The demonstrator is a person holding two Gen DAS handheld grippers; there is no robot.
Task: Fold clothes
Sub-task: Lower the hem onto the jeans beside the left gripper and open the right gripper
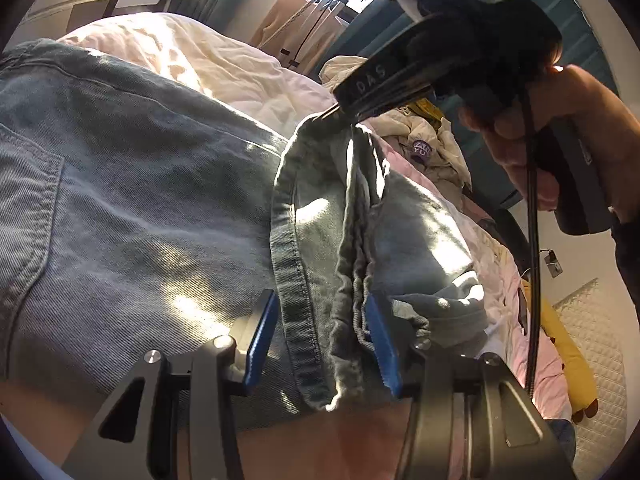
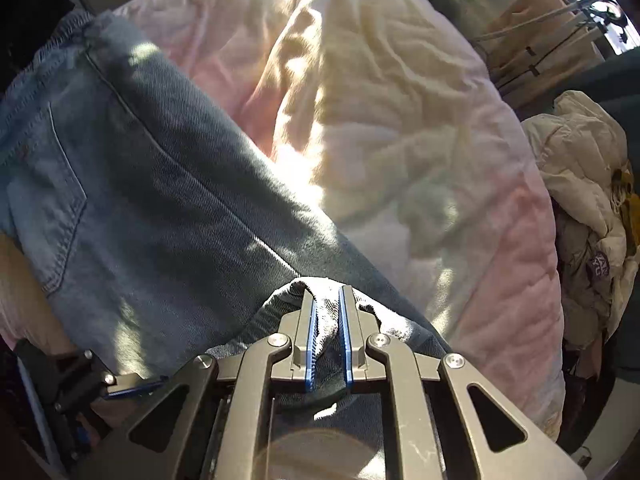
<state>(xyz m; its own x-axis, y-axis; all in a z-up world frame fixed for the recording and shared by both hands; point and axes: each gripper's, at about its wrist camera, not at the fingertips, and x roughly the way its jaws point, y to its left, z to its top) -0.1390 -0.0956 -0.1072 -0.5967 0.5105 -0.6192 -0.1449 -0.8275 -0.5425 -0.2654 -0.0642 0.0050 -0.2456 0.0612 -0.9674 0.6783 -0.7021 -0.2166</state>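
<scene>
Blue-grey jeans (image 1: 120, 200) lie spread over the bed, back pocket at the left. A folded leg end with its stitched hem (image 1: 296, 240) rises toward me. My left gripper (image 1: 320, 344) has that bunched hem between its blue pads, which press on it from both sides. At the hem's far end my right gripper (image 1: 336, 110), held by a hand (image 1: 520, 152), pinches the cloth from above. In the right wrist view the right gripper (image 2: 328, 308) points steeply down, shut on a ridge of the jeans (image 2: 160, 200).
A pink and white duvet (image 2: 400, 140) covers the bed beyond the jeans. A heap of cream clothes (image 2: 580, 180) lies at the right edge, with a yellow item (image 1: 568, 352) below it. A rack with a beige garment (image 1: 296, 20) stands by the window.
</scene>
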